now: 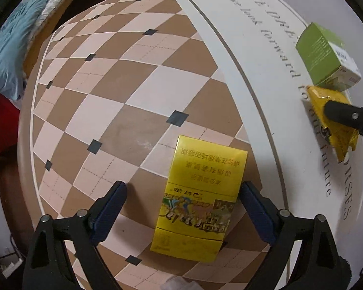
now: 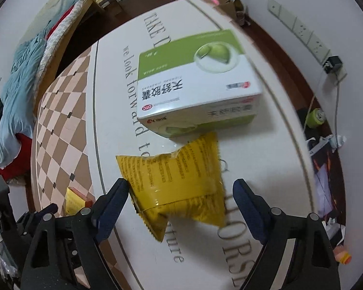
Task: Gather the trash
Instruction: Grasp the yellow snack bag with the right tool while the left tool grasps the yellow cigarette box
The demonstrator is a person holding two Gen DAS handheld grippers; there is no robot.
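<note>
Yellow card is the first thing on your left: the cigarette pack (image 1: 200, 198) lies flat on the checkered part of the table (image 1: 133, 91), between the spread fingers of your left gripper (image 1: 182, 207), which holds nothing yet. Further right, on the white lettered strip, the yellow snack wrapper (image 2: 179, 183) sits between the parted fingers of your right gripper (image 2: 181, 193), the left fingertip (image 2: 119, 188) touching its edge, unpinched. Beyond it, the green-and-white medicine box (image 2: 196, 82) waits untouched; by my reading, nothing is collected so far.

Both the left hand-held gripper (image 1: 182, 206) and right hand-held gripper (image 2: 180, 204) have jaws spread wide.
</note>
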